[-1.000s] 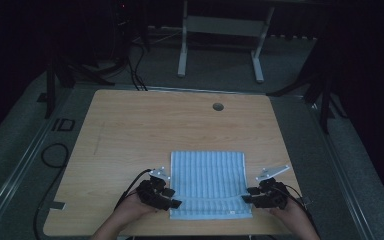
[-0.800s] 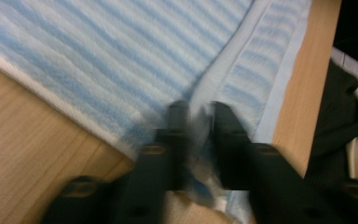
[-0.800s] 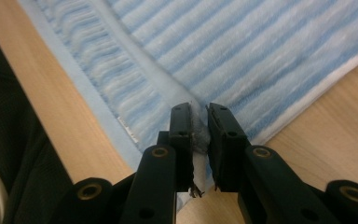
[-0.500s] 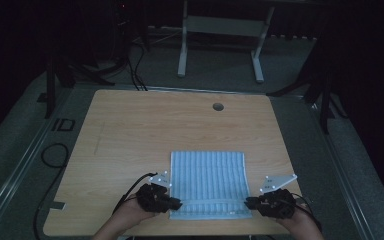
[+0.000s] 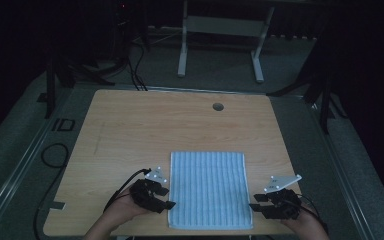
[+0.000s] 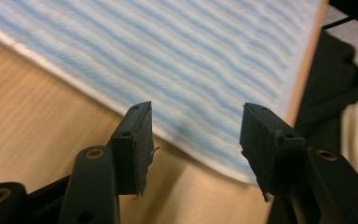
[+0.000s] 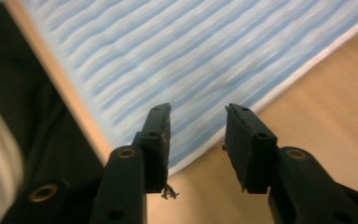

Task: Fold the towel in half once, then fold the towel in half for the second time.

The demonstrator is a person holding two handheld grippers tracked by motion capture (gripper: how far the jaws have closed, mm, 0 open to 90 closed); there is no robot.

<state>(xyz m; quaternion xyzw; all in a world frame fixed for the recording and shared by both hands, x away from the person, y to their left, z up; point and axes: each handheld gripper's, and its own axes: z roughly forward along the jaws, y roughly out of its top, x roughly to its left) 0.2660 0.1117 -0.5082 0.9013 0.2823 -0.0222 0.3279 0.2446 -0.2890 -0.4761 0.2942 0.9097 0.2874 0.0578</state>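
The blue striped towel (image 5: 209, 189) is seen flat and unfolded on the tabletop (image 5: 145, 125), with the jaws of the left gripper (image 5: 169, 204) and right gripper (image 5: 253, 205), just opened, spread empty at its near corners, so folding is judged not begun.

Blue-and-white striped towel (image 5: 209, 189)
It lies flat and spread out, at the near edge of the worktop (image 5: 145, 125).
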